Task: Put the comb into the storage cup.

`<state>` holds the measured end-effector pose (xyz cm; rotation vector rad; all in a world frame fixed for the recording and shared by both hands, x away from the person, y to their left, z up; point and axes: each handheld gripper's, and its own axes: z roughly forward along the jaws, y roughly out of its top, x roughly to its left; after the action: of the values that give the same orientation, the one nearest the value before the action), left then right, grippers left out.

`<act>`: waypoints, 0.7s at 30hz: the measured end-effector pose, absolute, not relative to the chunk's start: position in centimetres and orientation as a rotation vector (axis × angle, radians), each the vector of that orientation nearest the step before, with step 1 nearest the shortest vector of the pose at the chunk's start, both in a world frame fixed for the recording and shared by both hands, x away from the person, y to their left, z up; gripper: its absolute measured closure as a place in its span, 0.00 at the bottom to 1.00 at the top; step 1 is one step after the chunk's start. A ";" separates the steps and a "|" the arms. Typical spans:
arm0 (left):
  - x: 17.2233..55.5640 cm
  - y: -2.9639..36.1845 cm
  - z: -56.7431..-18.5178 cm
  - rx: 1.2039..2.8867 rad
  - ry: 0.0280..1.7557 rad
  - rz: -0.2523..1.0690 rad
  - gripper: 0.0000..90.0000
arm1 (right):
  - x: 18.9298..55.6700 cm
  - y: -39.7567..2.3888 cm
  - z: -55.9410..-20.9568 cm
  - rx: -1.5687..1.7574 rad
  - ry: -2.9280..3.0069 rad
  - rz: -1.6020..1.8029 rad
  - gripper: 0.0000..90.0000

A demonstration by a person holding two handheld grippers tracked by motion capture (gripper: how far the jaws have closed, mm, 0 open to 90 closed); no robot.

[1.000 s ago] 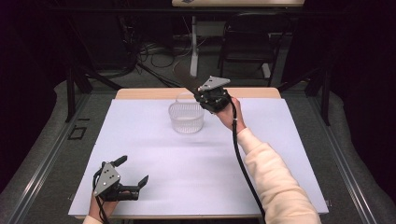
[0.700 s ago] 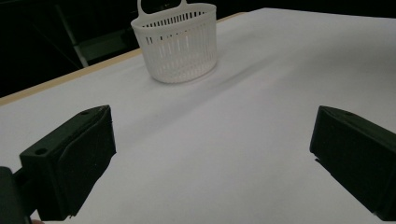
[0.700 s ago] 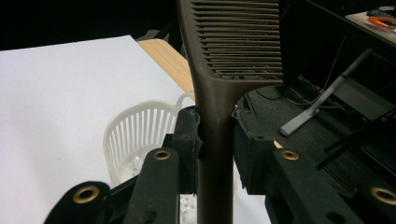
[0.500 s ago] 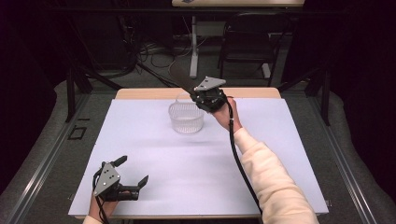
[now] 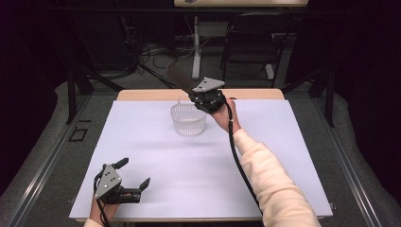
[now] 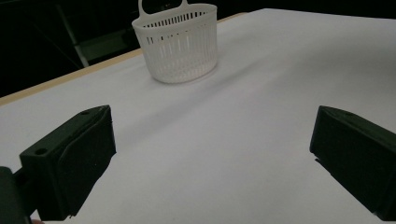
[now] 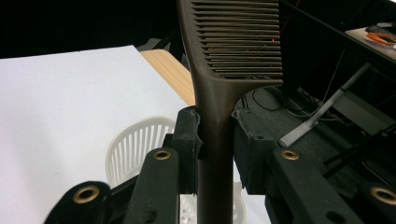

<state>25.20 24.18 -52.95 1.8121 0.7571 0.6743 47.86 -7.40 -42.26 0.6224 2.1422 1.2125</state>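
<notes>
My right gripper [image 5: 201, 97], clamped on the dark brown plastic comb [image 7: 219, 84], has shifted left over the white slotted plastic basket [image 5: 188, 119]; lowering seems next. Left gripper [image 5: 135, 179] rests open.

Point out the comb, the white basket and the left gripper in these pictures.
comb [image 7: 212, 140], right gripper view, on its dark handle between the jaws.
white basket [image 6: 180, 44], left gripper view, on its slatted side wall.
left gripper [image 5: 135, 175], high view, midway between its open jaws.

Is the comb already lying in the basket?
No. The right claw is shut on the comb, holding it above the basket.
</notes>
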 end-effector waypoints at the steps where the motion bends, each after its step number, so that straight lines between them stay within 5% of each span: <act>1: 25.2 24.2 -52.9 1.814 0.758 0.676 0.00 | 47.9 -7.4 -42.3 0.621 2.144 1.210 0.81; 21: 25.2 24.2 -53.0 1.813 0.760 0.677 0.00 | 48.4 -6.0 -43.1 0.606 2.120 1.228 0.81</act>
<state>25.18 24.20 -52.96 1.8128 0.7601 0.6769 48.42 -6.01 -43.09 0.6059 2.1202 1.2282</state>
